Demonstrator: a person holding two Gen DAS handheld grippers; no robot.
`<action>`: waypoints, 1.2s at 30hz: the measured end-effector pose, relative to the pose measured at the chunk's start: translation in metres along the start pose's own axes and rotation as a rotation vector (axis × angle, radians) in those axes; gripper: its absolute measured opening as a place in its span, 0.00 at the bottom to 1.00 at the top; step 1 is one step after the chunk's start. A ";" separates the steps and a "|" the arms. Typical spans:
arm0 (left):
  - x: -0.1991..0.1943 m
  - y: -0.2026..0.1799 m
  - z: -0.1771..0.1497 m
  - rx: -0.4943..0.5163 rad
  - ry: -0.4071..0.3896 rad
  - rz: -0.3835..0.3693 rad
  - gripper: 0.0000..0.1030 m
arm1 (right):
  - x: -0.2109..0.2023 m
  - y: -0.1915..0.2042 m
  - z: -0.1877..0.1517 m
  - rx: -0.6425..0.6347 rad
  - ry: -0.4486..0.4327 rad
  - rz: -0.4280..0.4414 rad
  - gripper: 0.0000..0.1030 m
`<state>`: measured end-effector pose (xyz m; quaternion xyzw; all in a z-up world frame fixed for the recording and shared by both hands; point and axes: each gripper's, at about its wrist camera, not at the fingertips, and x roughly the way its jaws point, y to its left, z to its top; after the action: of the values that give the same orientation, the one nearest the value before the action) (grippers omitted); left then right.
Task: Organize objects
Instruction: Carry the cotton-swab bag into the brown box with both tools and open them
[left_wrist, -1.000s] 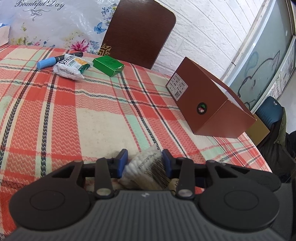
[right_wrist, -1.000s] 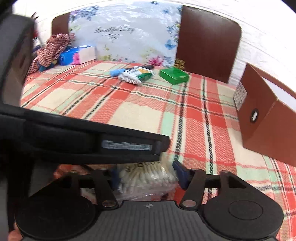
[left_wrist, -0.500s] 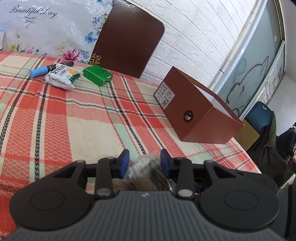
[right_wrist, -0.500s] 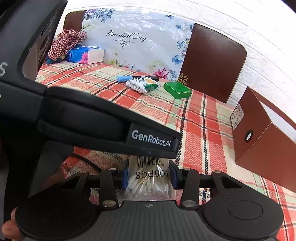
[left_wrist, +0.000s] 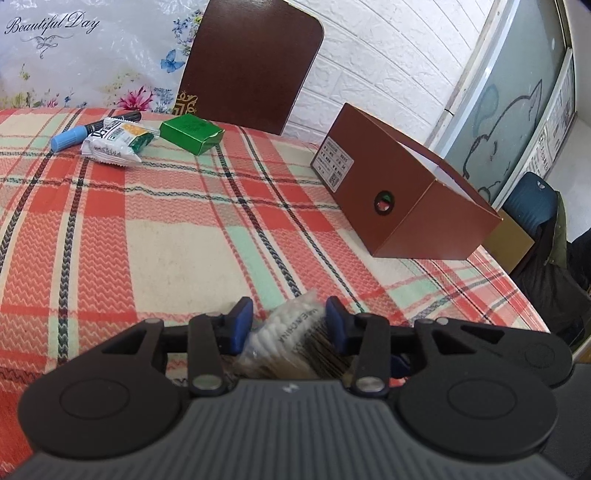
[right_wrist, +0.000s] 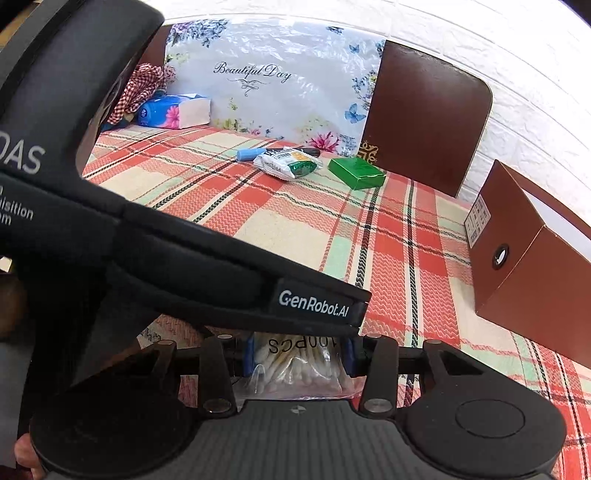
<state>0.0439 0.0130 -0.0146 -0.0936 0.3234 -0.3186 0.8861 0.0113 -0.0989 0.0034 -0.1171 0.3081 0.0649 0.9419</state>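
Low in both frames, a clear bag of cotton swabs (right_wrist: 295, 365) printed "100PCS" sits between both grippers. The right gripper (right_wrist: 298, 354) pinches it at both sides. The left gripper (left_wrist: 289, 320) has just been opening; the bag (left_wrist: 284, 339) lies between its blue pads (left_wrist: 242, 320), a gap showing by the right pad. Beyond, on the plaid surface (left_wrist: 155, 243), a brown box (left_wrist: 402, 195) stands at right. At upper left lie a green box (left_wrist: 191, 133), a snack packet (left_wrist: 116, 142) and a marker (left_wrist: 74, 134).
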 end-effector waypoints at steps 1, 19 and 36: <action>0.000 -0.002 -0.001 0.008 0.000 0.006 0.44 | -0.001 -0.001 0.000 0.003 -0.002 0.004 0.42; -0.003 -0.094 0.038 0.193 -0.045 0.065 0.39 | -0.041 -0.063 -0.006 0.070 -0.228 -0.022 0.39; 0.117 -0.224 0.142 0.452 -0.099 0.061 0.58 | -0.008 -0.222 0.020 0.219 -0.323 -0.381 0.41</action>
<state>0.0896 -0.2410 0.1186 0.1017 0.2027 -0.3513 0.9084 0.0599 -0.3082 0.0641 -0.0583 0.1315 -0.1294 0.9811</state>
